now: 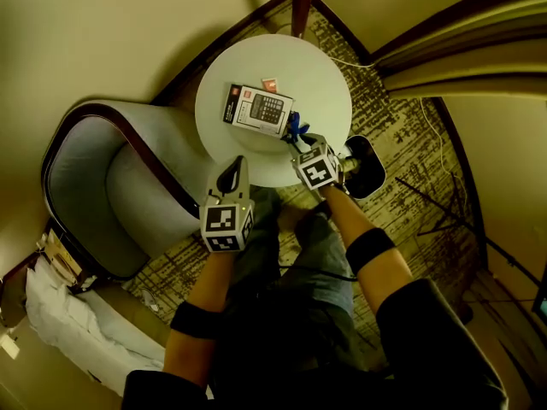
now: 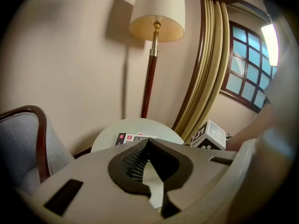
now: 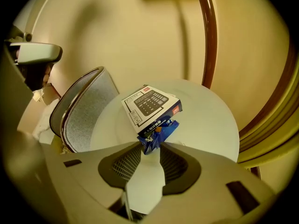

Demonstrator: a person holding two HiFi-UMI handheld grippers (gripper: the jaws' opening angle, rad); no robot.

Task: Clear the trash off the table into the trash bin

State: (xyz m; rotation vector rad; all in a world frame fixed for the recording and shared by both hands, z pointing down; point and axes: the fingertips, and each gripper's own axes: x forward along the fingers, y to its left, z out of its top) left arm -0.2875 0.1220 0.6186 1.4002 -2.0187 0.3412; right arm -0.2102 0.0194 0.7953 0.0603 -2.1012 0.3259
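A crumpled blue wrapper (image 1: 297,129) (image 3: 157,132) lies on the round white table (image 1: 320,84) (image 3: 208,122), against the near edge of a calculator box (image 1: 258,109) (image 3: 150,104). My right gripper (image 1: 302,146) (image 3: 151,144) points steeply down at it. The wrapper's near end fills the gap between the jaw tips, and they touch it on both sides. A small red-and-white scrap (image 1: 270,84) lies behind the box. My left gripper (image 1: 232,174) (image 2: 148,146) hangs at the table's near left edge, shut and empty. The black trash bin (image 1: 369,171) stands on the floor, right of the table.
A grey armchair (image 1: 102,186) (image 2: 21,146) (image 3: 84,107) stands left of the table. Behind the table rises a floor lamp's pole (image 1: 302,2) (image 2: 148,85) (image 3: 210,36). Curtains (image 2: 205,69) hang to the right over patterned carpet (image 1: 402,126).
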